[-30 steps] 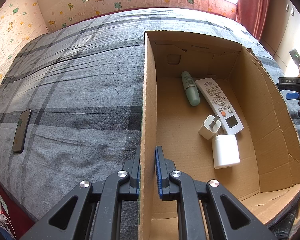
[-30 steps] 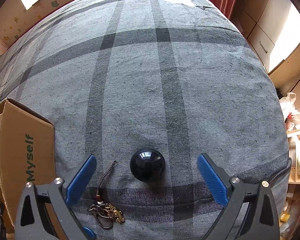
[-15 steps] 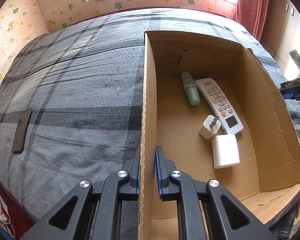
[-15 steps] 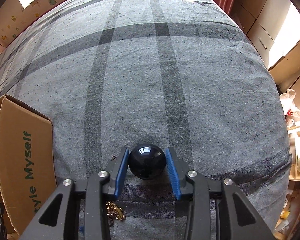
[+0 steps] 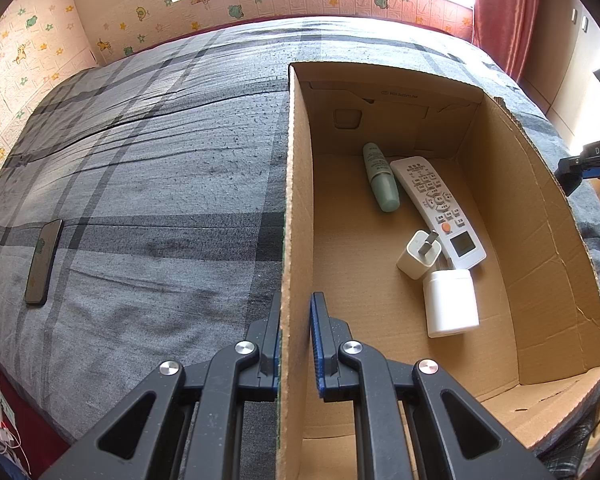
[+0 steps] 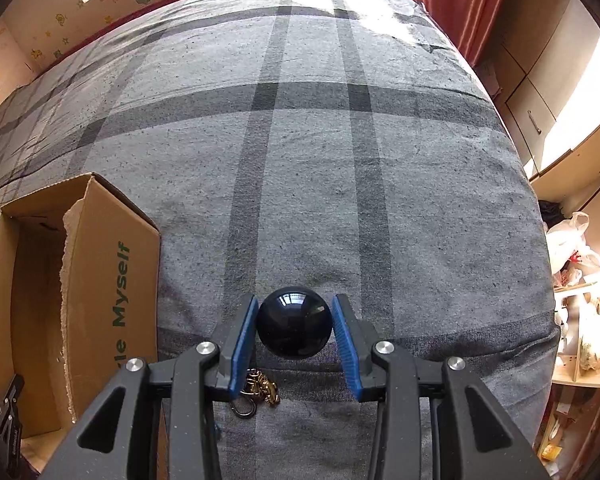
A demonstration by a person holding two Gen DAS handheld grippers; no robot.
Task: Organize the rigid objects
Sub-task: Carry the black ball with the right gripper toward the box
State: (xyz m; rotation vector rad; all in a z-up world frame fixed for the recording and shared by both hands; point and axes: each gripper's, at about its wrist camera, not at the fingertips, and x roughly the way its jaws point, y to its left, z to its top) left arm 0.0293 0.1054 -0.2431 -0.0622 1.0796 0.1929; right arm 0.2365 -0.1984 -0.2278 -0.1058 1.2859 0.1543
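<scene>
Black glossy ball (image 6: 294,327) sits pinched in the right tongs (image 6: 295,334) above the bed (image 6: 340,160); left tongs (image 5: 296,344) clamp the cardboard box (image 5: 296,200) wall

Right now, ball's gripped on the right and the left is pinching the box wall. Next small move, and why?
Probably carry the black ball sideways to above the open cardboard box. The right gripper is shut on it, the keychain lies on the bedspread, and the left gripper steadies the box wall.
</scene>
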